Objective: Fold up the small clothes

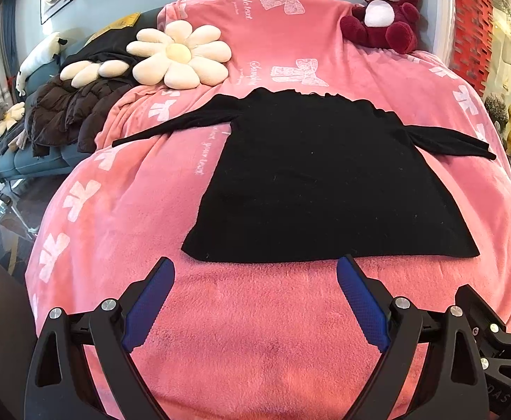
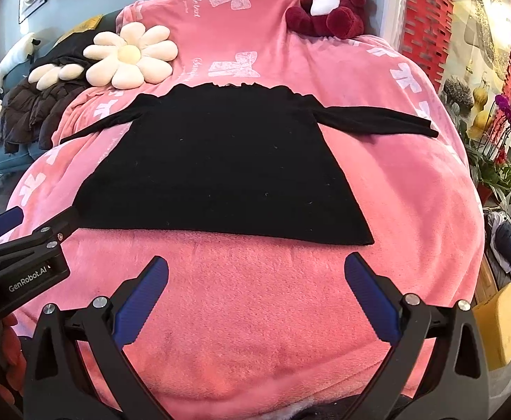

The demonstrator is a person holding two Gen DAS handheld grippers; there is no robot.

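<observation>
While both tools hover over the near part of the pink blanket [image 1: 255,315], neither holds anything. The left gripper [image 1: 255,280] has its jaws spread wide, blue pads [image 1: 360,301] facing each other across bare fleece, and its tips sit just short of the hem of the black top [image 1: 318,182]. The right fingertip is nearly at the hem's edge, though I cannot tell whether it touches. The right gripper [image 2: 255,280] is spread just as wide, also empty, with its tips a little short of the same hem. In the right wrist view, the left tool comes in from the left edge, its black tip close beside the near left corner of the garment.

The black top lies flat on the blanket, hem toward the grippers, ruffled neckline at the far side, and both long sleeves stretched out to left and right. Beyond the left sleeve, a cream flower cushion [image 1: 180,54] leans where the blanket rises. Farther back on the right, a dark red stuffed bear [image 1: 385,10] sits on the covered ridge. Left of the blanket, a brown padded coat [image 1: 66,115] is heaped on a blue sofa [image 1: 28,164]. To the right stand potted plants [image 2: 493,161] with purple flowers.
</observation>
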